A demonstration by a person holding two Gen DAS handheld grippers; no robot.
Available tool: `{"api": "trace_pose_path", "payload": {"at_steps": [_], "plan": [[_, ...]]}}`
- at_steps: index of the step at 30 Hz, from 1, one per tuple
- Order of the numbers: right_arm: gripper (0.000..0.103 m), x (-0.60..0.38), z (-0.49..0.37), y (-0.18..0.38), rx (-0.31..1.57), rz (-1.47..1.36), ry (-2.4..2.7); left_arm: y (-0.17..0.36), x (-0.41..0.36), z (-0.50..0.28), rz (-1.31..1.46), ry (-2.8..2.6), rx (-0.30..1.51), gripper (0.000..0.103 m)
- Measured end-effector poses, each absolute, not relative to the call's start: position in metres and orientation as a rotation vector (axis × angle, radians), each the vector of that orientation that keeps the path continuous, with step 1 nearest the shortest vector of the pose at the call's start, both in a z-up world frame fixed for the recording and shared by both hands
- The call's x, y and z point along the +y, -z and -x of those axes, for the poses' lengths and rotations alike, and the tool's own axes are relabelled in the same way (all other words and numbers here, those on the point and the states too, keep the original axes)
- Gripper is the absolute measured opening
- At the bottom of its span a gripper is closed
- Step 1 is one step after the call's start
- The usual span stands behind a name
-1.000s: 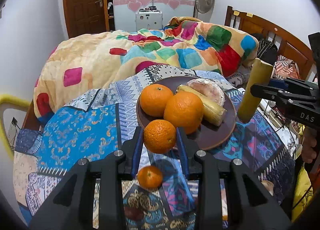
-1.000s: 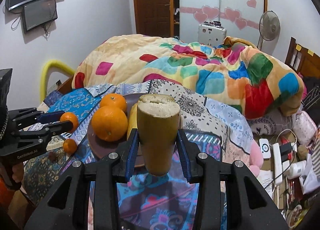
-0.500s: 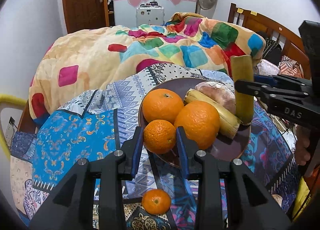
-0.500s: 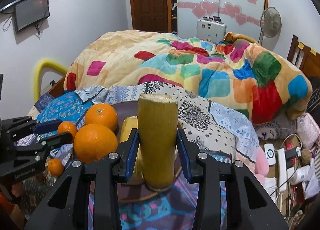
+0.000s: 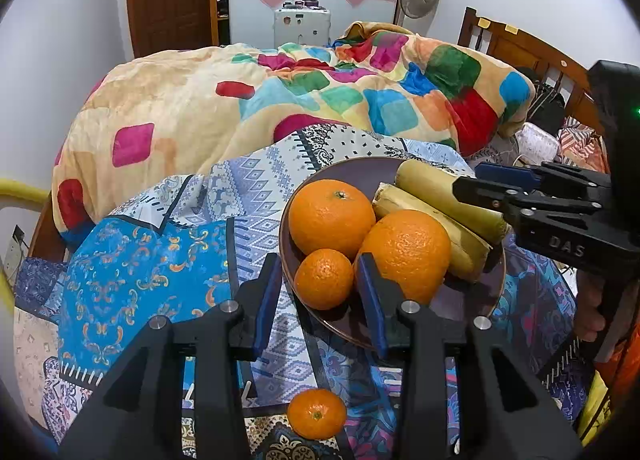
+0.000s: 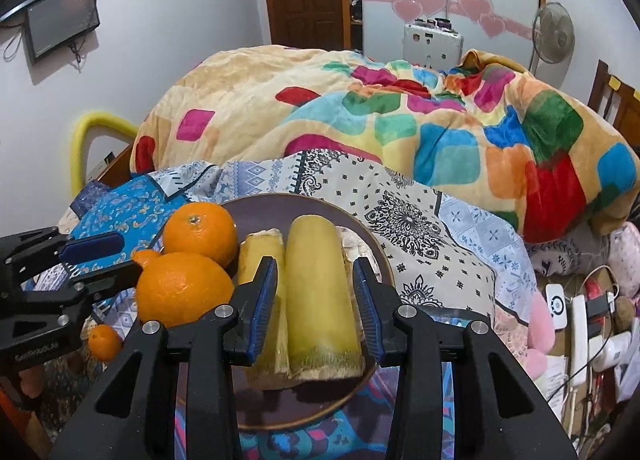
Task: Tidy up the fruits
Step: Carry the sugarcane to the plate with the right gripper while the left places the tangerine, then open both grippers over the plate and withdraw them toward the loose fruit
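Now both grippers' fingers (image 5: 267, 302) stand released around fruit on the plate (image 5: 472, 296).

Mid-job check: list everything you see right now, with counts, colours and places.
Plate: one, dark purple, on the patterned cloth.
Large oranges: two, orange, on the plate.
Small mandarin: one, orange, plate's near edge.
Loose mandarin: one, orange, on the cloth, off the plate.
Stalk pieces: two, yellow, side by side on the plate.
Quilt: one, multicoloured, behind the cloth.
Left gripper: one, black, fingers just opened, straddling the small mandarin.
Right gripper: one, black, fingers around one stalk piece; grip unclear.
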State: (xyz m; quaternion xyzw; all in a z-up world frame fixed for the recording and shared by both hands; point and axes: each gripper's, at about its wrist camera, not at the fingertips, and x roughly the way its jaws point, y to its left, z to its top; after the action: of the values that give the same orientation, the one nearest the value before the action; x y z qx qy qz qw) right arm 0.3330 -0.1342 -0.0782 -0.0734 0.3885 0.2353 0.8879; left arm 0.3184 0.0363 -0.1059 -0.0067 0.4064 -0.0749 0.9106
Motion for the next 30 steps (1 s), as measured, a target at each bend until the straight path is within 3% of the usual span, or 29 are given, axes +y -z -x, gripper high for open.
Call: {"api": "trace_pose_path", "payload": {"at_steps": [6,12,20,22,30], "plan": [[0.037,-0.14,-0.314,0.066,0.77,0.178,-0.486,0.097,0.033,-0.302,0.001,0.152,0.833,0.039],[0.038,-0.15,-0.284,0.049,0.735,0.174,-0.49,0.081,0.028,-0.266,-0.021,0.137,0.803,0.047],[0.048,-0.162,-0.23,0.034,0.685,0.17,-0.543,0.066,0.028,-0.206,0.006,0.118,0.775,0.068],[0.054,-0.163,-0.213,0.033,0.666,0.178,-0.549,0.067,0.027,-0.191,0.012,0.113,0.779,0.071],[0.056,-0.161,-0.173,0.048,0.681,0.205,-0.584,0.077,0.029,-0.149,0.018,0.085,0.797,0.073]]}}
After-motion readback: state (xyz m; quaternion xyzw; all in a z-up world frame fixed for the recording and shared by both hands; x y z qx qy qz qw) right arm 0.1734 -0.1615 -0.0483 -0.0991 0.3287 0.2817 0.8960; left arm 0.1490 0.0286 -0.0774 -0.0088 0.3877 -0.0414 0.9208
